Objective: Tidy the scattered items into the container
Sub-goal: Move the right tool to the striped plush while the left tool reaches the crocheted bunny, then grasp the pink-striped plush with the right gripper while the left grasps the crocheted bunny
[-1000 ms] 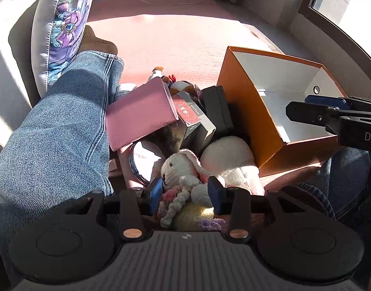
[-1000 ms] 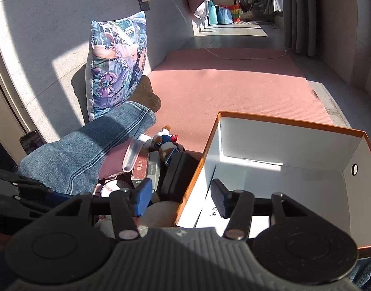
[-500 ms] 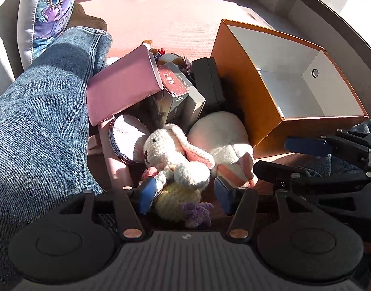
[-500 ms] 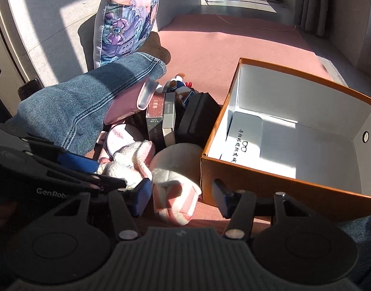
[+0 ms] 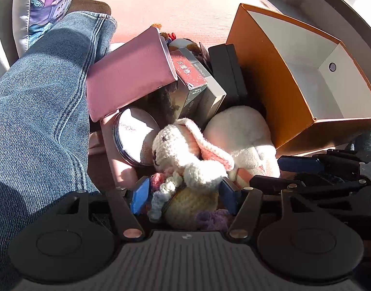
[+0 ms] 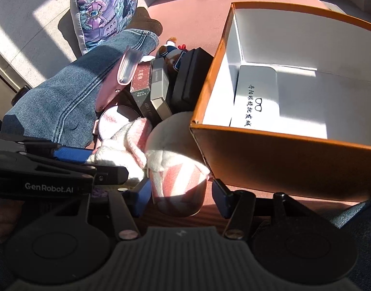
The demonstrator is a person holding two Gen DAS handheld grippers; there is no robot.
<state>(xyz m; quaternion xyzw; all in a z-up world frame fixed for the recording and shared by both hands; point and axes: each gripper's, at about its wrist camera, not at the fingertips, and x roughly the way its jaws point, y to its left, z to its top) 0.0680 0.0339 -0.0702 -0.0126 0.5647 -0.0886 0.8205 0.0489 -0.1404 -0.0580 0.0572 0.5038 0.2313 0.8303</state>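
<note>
Between my left tongs (image 5: 183,195) sits the crochet bunny (image 5: 185,150), its yellow body low in the gap; the jaws have just been opening and stand spread wide, blue pads (image 5: 139,195) either side and not pressing it. Behind it lie a round compact (image 5: 134,135), a pink case (image 5: 129,72), small boxes (image 5: 197,84) and a white plush (image 5: 243,131), with the orange box (image 5: 263,72) far right. From the right wrist, my right tongs (image 6: 181,198) hang spread around the plush's pink-striped end (image 6: 178,184), pads apart from it. The orange box (image 6: 282,160) stands just right, holding only a white card (image 6: 255,101). I judge this the reaching step: next, close on each toy, then lift over the box wall.
</note>
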